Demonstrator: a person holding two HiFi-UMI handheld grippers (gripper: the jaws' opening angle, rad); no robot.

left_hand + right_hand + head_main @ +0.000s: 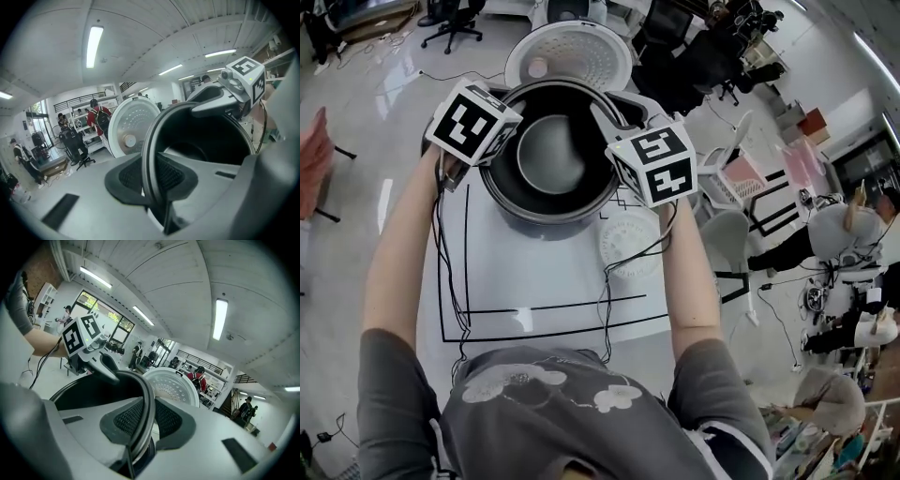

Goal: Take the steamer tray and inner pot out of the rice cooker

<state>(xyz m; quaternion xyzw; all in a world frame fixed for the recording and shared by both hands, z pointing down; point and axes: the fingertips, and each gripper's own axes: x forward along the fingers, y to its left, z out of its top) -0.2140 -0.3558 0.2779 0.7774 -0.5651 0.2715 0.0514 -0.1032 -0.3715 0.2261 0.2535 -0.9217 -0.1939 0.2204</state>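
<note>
— Where's the inner pot (551, 155)?

— In the upper middle of the head view, dark inside with a grey bottom, held up between the two grippers. Behind it, at the top of the frame, the lid (572, 52) of the rice cooker stands open, white and round. How far the pot sits clear of the cooker I can't tell.

— And the grippers?

— The left gripper (499, 150) is on the left side of the rim, and the right gripper (609, 131) is on the right side. In the left gripper view the jaws are narrow, with the thin dark rim (149, 154) pinched between the two mesh pads. The right gripper view shows the same: the rim (149, 399) is clamped between its pads, and the left gripper's marker cube (82, 336) is across the pot.

— The steamer tray?

— The steamer tray (630, 246) is white and round. It lies on the table (544, 281) just below and right of the pot, under the right forearm.

— Anything else?

— Black tape lines (467, 253) frame a rectangle on the white tabletop, and cables (441, 244) run back along the left arm. An office chair (455, 23) stands on the floor at the upper left.
</note>
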